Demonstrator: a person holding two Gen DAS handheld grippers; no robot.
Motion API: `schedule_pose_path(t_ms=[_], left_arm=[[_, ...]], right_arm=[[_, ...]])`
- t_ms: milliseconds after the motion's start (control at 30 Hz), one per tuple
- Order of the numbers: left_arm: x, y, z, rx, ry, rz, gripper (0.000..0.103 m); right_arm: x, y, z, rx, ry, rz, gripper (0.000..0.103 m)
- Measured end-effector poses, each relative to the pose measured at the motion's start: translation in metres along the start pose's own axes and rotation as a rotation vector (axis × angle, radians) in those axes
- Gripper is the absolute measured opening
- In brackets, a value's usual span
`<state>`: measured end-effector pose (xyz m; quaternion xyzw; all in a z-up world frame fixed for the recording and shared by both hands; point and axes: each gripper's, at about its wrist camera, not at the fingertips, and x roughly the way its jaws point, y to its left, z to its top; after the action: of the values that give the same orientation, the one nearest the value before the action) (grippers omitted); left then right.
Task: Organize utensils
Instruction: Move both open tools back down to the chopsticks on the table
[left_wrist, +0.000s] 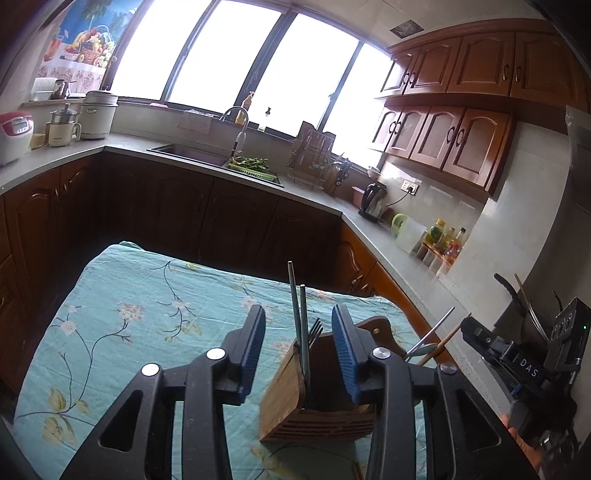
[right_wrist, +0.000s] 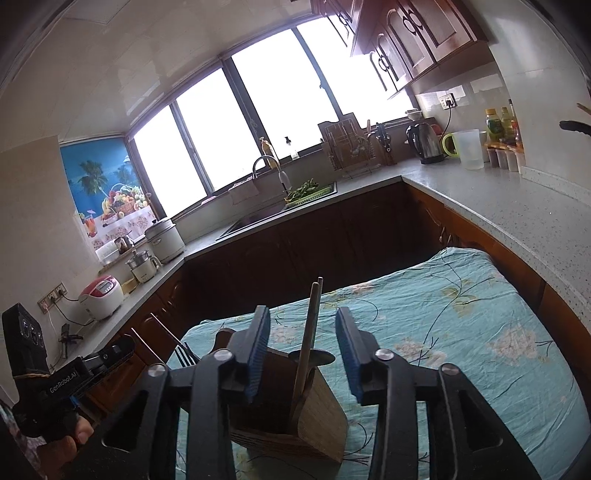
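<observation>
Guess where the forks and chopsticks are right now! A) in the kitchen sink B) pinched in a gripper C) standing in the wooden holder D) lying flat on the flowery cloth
C: the metal chopsticks and fork stand upright in the wooden utensil holder, while the left gripper and right gripper are both open, holding nothing.

White letters "DAS" stand on the black body of the right gripper (left_wrist: 524, 363), at the left view's right edge; "GenRobot.AI" runs along the left gripper (right_wrist: 64, 380), at the right view's lower left corner.
</observation>
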<state>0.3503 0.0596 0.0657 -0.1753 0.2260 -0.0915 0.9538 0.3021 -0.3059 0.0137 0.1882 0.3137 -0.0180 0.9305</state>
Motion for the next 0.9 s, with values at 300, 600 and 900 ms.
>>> schedule_pose_path(t_ms=[300, 600, 900], left_arm=[[-0.052, -0.002, -0.024, -0.025, -0.012, 0.054, 0.077], [-0.107, -0.005, -0.059, -0.037, 0.032, 0.085, 0.088], [-0.144, -0.014, -0.085, -0.044, 0.100, 0.108, 0.089]], right_arm=[[-0.044, -0.001, -0.013, 0.022, -0.047, 0.037, 0.102], [-0.086, 0.000, -0.039, 0.037, -0.006, 0.051, 0.103], [-0.112, 0.001, -0.071, 0.016, 0.040, 0.036, 0.103]])
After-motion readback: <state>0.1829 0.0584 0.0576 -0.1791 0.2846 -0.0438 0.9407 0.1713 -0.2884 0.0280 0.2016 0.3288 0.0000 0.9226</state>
